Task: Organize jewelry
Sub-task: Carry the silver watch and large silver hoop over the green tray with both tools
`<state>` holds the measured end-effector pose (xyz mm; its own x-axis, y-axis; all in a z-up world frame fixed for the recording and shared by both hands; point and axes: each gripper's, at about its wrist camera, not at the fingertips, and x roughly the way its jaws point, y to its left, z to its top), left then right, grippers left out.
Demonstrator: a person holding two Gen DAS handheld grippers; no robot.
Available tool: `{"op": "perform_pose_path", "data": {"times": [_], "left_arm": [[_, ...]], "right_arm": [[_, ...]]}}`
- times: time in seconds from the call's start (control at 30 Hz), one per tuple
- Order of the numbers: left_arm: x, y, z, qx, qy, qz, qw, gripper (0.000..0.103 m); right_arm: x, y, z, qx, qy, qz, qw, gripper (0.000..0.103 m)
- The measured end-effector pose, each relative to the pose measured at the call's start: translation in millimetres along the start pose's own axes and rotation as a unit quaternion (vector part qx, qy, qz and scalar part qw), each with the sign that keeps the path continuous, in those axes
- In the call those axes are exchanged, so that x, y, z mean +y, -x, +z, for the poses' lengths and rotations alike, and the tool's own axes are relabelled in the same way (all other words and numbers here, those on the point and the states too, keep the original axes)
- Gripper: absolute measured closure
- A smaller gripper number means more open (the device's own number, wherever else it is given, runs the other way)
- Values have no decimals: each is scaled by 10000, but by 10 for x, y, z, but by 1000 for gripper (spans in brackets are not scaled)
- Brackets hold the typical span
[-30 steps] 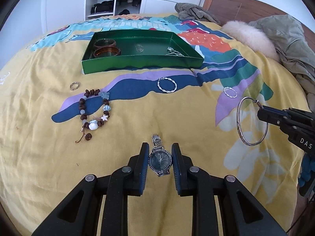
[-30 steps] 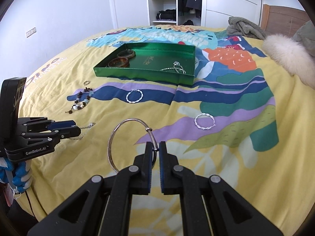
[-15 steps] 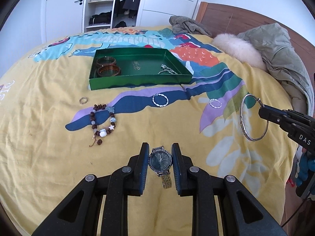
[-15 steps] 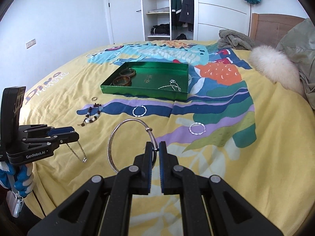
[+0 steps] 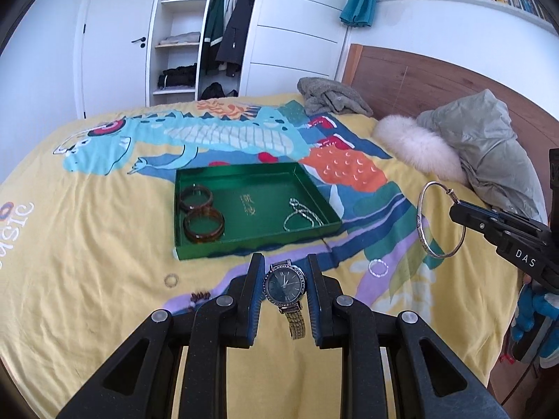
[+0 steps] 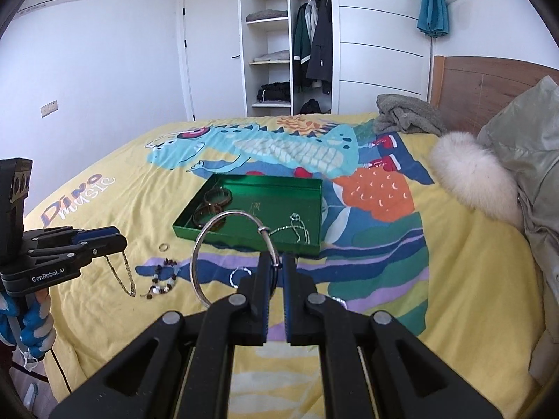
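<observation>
While both grippers hang above the bed (image 5: 87, 230), each carries one piece of jewelry. Left gripper (image 5: 284, 272): its fingers (image 5: 253, 279) pinch a wristwatch (image 5: 284, 284) by the case, dark dial facing the camera, stone-set bezel, metal link strap dangling below. Right gripper (image 6: 276, 269): its fingers (image 6: 263, 279) are pressed together on the rim of a thin silver bangle (image 6: 209, 244), a plain hoop with a small bead at the join, held upright in the air. Beyond them a shallow green tray (image 5: 244, 248) lies on the bed; inside it, two brown translucent bangles (image 5: 201, 213) rest at the left end and a silver chain (image 5: 300, 214) at the right. On the cover in front of the tray lie a small ring (image 5: 171, 280), a beaded bracelet (image 6: 162, 279) and a twisted silver hoop (image 5: 378, 267). The cover is yellow with a blue dinosaur print. A fur-trimmed coat (image 5: 471, 150) and a grey garment (image 5: 332, 97) lie near the wooden headboard (image 5: 419, 76); an open white wardrobe (image 5: 209, 35) stands behind.
</observation>
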<state>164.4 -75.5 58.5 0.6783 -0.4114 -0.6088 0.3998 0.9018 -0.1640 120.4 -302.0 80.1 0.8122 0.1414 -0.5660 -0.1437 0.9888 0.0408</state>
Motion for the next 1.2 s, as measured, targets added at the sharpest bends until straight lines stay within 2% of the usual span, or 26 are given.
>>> {"op": "perform_pose_path", "data": {"times": [0.23, 0.37, 0.5, 0.7, 0.83, 0.97, 1.2], "left_arm": [[160, -377, 627, -133, -55, 112, 9998, 80], [239, -791, 944, -59, -117, 258, 9996, 80], [284, -1275, 1118, 97, -198, 310, 9993, 80], [342, -2028, 1163, 467, -294, 389, 9977, 80], [414, -2391, 1127, 658, -316, 471, 9962, 80], [487, -2643, 1113, 749, -299, 575, 9951, 80], [656, -2891, 1029, 901, -187, 731, 9931, 80]], "right_arm": [[-124, -367, 542, -203, -33, -96, 9997, 97], [-239, -800, 770, -188, -109, -143, 9997, 97], [-374, -1371, 875, -49, -254, -168, 9995, 97], [-478, -2269, 822, 443, -313, -132, 9984, 97], [-541, -2756, 754, 724, -396, -70, 9966, 97], [-611, -3122, 737, 928, -567, 10, 9941, 97], [-582, -3557, 757, 1328, -583, -85, 9894, 97]]}}
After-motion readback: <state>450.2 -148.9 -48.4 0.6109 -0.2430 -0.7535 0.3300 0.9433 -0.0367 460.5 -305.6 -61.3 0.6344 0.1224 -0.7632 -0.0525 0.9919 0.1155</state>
